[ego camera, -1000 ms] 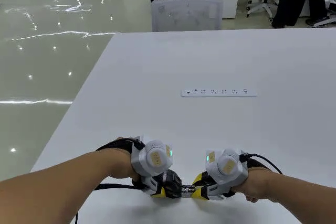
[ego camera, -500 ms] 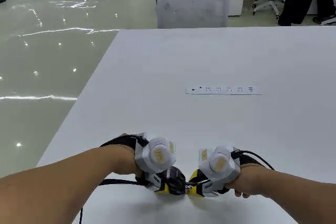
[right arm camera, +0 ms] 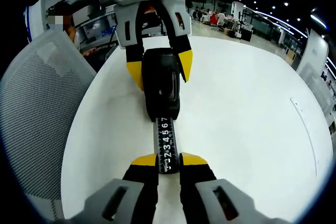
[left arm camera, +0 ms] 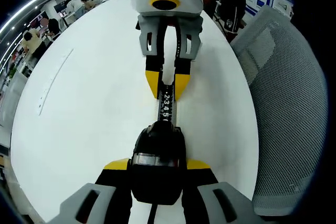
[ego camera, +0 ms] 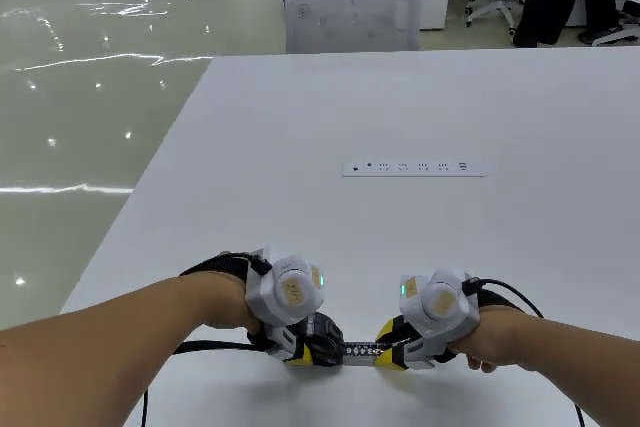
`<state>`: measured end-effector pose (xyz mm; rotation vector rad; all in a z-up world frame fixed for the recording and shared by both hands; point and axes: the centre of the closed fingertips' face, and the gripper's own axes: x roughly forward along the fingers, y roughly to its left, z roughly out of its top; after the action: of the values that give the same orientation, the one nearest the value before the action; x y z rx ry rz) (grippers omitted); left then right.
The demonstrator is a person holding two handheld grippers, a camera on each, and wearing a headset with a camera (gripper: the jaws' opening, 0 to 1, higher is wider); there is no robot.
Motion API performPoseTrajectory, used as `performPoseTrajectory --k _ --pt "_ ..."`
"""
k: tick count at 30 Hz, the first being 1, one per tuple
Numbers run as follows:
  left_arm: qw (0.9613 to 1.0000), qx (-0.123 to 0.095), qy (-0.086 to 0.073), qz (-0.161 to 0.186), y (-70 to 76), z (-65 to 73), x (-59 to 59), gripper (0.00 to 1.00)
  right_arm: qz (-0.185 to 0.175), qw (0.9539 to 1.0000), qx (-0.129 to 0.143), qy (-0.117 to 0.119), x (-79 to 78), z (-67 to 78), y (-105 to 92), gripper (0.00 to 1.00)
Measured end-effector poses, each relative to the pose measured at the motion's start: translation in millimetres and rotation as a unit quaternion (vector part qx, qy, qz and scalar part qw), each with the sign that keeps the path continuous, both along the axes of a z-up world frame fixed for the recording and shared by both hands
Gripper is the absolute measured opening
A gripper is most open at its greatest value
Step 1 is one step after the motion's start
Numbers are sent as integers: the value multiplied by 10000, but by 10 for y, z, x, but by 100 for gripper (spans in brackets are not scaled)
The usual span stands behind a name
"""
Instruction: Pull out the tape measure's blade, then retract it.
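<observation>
A black tape measure case [ego camera: 322,344] sits low over the white table's [ego camera: 400,107] near edge. My left gripper [ego camera: 303,351] is shut on its sides. In the left gripper view the case [left arm camera: 157,163] sits between my yellow-tipped fingers [left arm camera: 116,164], and a short length of numbered blade [left arm camera: 166,107] runs forward to the right gripper [left arm camera: 167,83]. My right gripper [right arm camera: 167,160] is shut on the blade's end [right arm camera: 165,140], a few centimetres from the case [right arm camera: 161,85]. In the head view the blade [ego camera: 361,350] spans the gap to the right gripper [ego camera: 390,357].
A white power strip [ego camera: 413,168] lies mid-table. A grey chair [ego camera: 350,19] stands at the far end, and a mesh chair back [left arm camera: 283,103] is close behind the near edge. The table's left edge [ego camera: 130,217] drops to a glossy floor.
The two grippers have drawn apart since half a second ago, the right one shifting right, and more of the blade now shows between them.
</observation>
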<state>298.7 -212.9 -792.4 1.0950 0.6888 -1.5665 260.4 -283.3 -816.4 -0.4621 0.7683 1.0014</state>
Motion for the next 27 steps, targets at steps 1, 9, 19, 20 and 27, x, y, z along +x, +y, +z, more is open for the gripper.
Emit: performPoseTrajectory --k 1,9,19,20,27 --pt "10000 -8 7 13 0 0 1 33 -12 10000 -2 9 -7 0 -12 12" --pt "10000 3 2 2 1 3 0 33 -56 10000 4 -11 -32 14 -59 12" --pt "10000 5 -1 17 3 2 8 33 -42 10000 -54 -18 -62 6 -154 12" --pt "10000 4 -3 17 3 2 7 33 -39 10000 -59 -20 -61 7 -163 12" --pt "10000 17 -3 29 7 0 13 33 -64 9999 -75 29 -108 1 -235 12"
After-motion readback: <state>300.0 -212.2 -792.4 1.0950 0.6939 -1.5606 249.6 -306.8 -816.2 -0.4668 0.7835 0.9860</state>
